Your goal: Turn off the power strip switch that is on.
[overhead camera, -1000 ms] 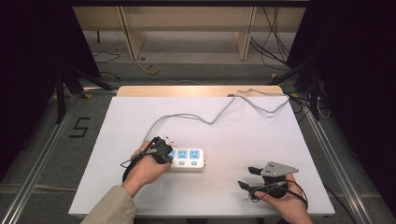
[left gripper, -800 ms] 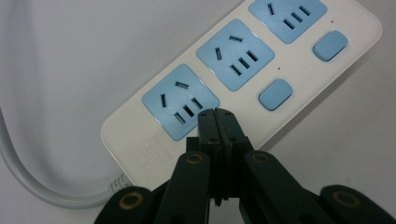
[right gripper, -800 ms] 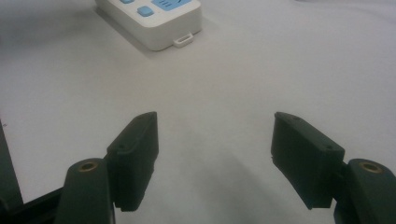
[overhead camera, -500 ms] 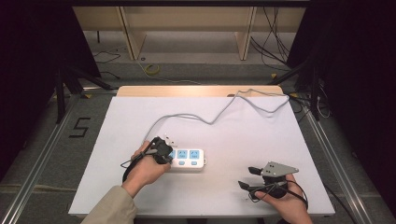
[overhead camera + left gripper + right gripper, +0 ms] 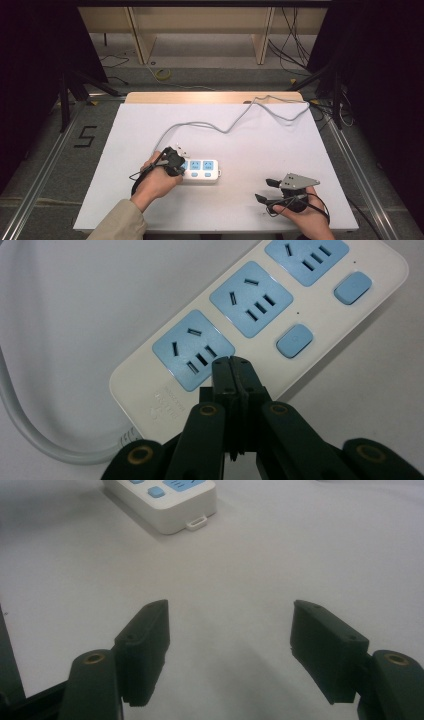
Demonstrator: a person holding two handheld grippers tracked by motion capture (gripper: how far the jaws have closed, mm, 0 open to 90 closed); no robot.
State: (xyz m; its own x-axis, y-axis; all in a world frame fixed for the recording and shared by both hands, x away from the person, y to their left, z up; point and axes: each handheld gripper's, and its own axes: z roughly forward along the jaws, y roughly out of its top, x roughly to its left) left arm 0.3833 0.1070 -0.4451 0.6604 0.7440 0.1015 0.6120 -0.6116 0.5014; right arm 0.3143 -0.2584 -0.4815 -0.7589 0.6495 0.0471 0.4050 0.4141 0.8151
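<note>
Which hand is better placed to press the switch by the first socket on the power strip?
Left. The left gripper, jaws shut, sits right over the power strip at the first socket, beside its blue switch. The right gripper, jaws open, rests well off to the side.

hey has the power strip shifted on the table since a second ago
No. In the high view the power strip lies in the same spot below the bend of its grey cable, with the shut left gripper at its left end.

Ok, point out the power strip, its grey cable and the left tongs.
power strip (image 5: 201,170): high view, white top face.
grey cable (image 5: 235,123): high view, mid-run on the table.
left tongs (image 5: 231,367): left gripper view, closed tips above the strip.
</note>
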